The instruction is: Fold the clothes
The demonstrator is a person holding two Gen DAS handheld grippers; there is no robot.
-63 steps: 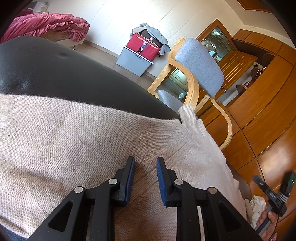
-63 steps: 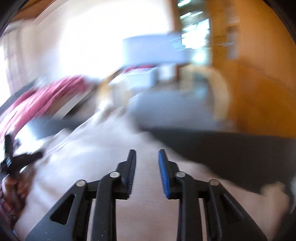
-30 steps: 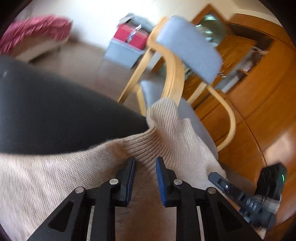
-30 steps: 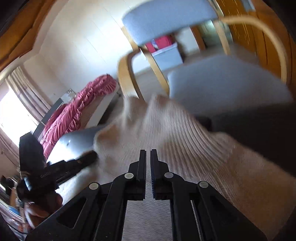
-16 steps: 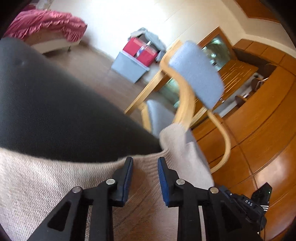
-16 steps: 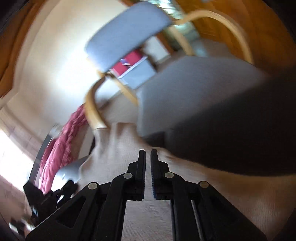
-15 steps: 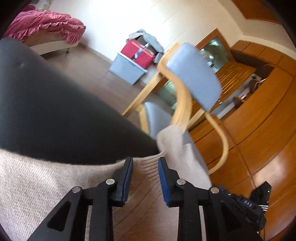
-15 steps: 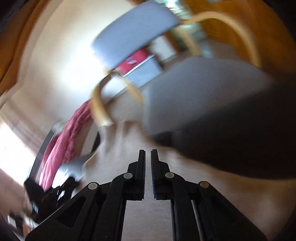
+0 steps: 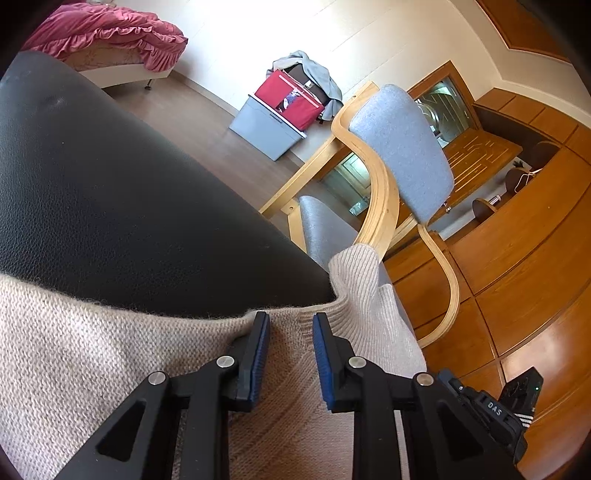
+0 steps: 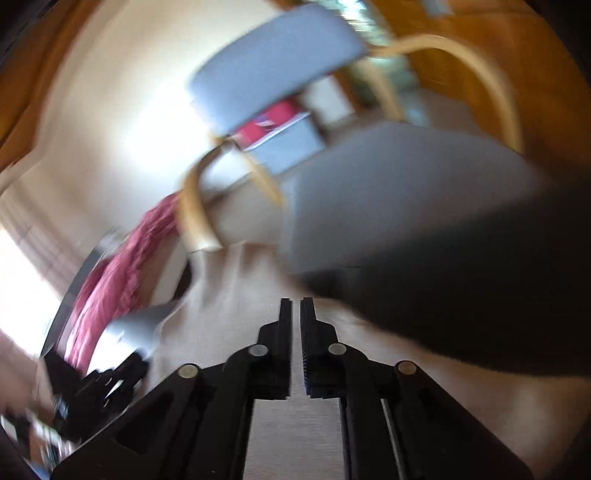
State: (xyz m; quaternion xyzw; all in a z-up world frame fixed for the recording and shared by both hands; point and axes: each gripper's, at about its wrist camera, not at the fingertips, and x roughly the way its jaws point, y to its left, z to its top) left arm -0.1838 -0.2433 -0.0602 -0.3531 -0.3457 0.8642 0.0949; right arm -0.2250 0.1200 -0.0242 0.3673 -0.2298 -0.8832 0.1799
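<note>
A beige knit sweater (image 9: 92, 350) lies over a black leather surface (image 9: 110, 184), one ribbed corner standing up toward the chair. My left gripper (image 9: 290, 321) sits at the sweater's far edge. Its jaws are closing, with the knit edge between the blue pads, which stand apart from it. The right wrist view is blurred. There my right gripper (image 10: 295, 304) is shut, only a thin slit between the jaws, on the sweater (image 10: 229, 295), which stretches away from its tips. Its black body (image 9: 491, 406) shows at the lower right of the left wrist view.
A wooden armchair with grey cushions (image 9: 399, 147) stands just beyond the black surface. Behind it are a grey bin with a red bag (image 9: 266, 129), a bed with a pink cover (image 9: 103, 33) and wooden cabinets (image 9: 517, 240) on the right.
The right jaws went from apart to shut. The sweater's far edge drew back toward me, baring more black leather. The bunch between the left pads has flattened.
</note>
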